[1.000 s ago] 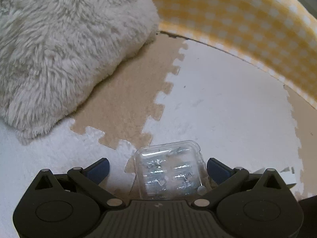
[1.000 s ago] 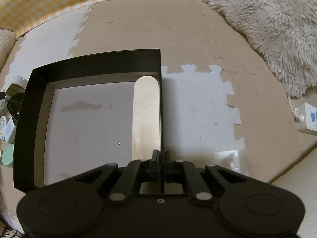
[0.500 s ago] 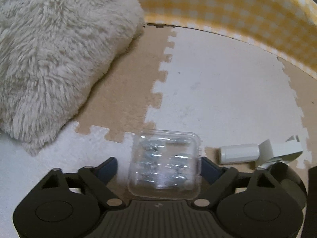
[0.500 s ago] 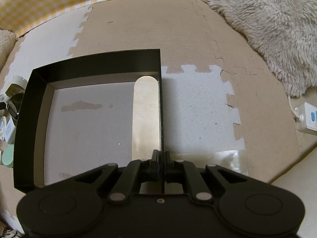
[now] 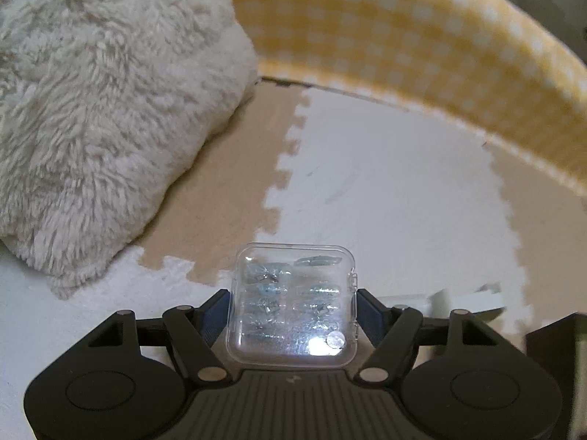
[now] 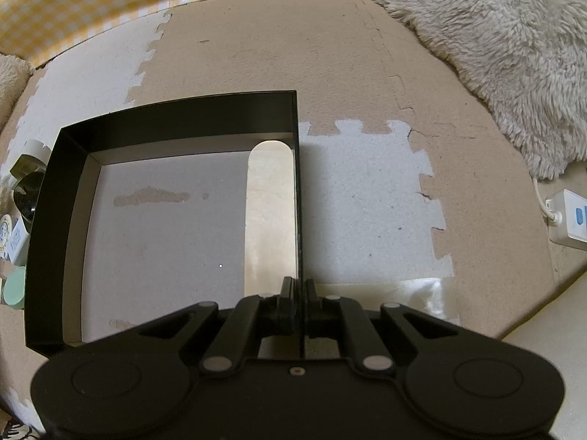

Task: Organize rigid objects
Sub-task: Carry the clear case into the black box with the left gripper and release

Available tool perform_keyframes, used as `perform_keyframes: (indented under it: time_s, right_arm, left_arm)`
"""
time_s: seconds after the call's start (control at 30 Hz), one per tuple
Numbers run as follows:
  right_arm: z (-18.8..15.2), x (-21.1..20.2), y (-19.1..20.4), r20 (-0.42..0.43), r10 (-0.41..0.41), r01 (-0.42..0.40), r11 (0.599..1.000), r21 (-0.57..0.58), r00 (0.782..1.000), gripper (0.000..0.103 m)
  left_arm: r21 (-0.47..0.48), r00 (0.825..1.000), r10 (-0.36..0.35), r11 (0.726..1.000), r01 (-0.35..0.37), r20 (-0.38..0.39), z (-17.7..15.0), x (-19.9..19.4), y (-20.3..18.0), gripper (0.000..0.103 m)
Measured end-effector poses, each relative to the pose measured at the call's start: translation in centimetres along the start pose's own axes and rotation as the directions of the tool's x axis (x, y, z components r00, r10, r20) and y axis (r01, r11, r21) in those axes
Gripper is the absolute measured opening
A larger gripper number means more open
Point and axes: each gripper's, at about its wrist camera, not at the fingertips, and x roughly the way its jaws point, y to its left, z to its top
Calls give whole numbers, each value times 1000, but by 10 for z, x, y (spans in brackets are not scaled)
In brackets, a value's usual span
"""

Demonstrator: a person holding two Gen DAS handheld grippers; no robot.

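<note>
A clear plastic case (image 5: 293, 293) with small shiny parts inside sits between the blue pads (image 5: 216, 311) of my left gripper (image 5: 293, 302). Its jaws are closing and the pads touch both sides of the case, which hangs just above the foam mat. My right gripper (image 6: 299, 289) is shut on the right wall of an open black box (image 6: 176, 110). A pale flat wooden piece (image 6: 269, 212) lies inside the box along that wall. The rest of the box floor is bare grey card.
A fluffy white cushion (image 5: 102, 110) lies to the left and yellow checked fabric (image 5: 403, 36) borders the far side. Small jars and packets (image 6: 14, 227) crowd the box's left side. A white power strip (image 6: 572, 220) is at the right, by a second fluffy rug (image 6: 495, 55).
The left jaws have closed in from wide open onto the clear case, and gripper and case have risen off the mat. The right gripper and black box have not moved.
</note>
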Motion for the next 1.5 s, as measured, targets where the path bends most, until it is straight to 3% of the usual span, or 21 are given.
perform_keyframes:
  time_s: [0.17, 0.33, 0.5, 0.73, 1.07, 1.2, 1.5]
  right_arm:
    - [0, 0, 0, 1, -1, 1, 1000, -2, 1000, 6]
    - [0, -1, -1, 4, 5, -5, 1000, 5, 1000, 5]
    - [-1, -1, -5, 7, 24, -24, 999, 21, 1000, 4]
    - [-1, -1, -4, 7, 22, -23, 1000, 18, 1000, 5]
    - [-1, 0, 1, 7, 0, 0, 1000, -10, 1000, 5]
    - [0, 0, 0, 7, 1, -1, 1000, -6, 1000, 5]
    - [-1, 0, -1, 6, 6, -6, 1000, 0, 1000, 5]
  left_arm:
    - [-5, 996, -90, 996, 90, 30, 1, -22, -16, 73]
    - [31, 980, -194, 981, 192, 39, -8, -44, -43, 73]
    - [71, 956, -294, 954, 292, 19, -20, -59, -73, 73]
    - [98, 908, -418, 902, 419, -38, -21, -80, -128, 73]
    - [120, 871, -473, 865, 488, -133, -53, -59, -212, 73]
    - [125, 871, -464, 866, 484, -161, -66, -47, -242, 73]
    - [142, 929, -335, 924, 356, -156, -75, -9, -274, 73]
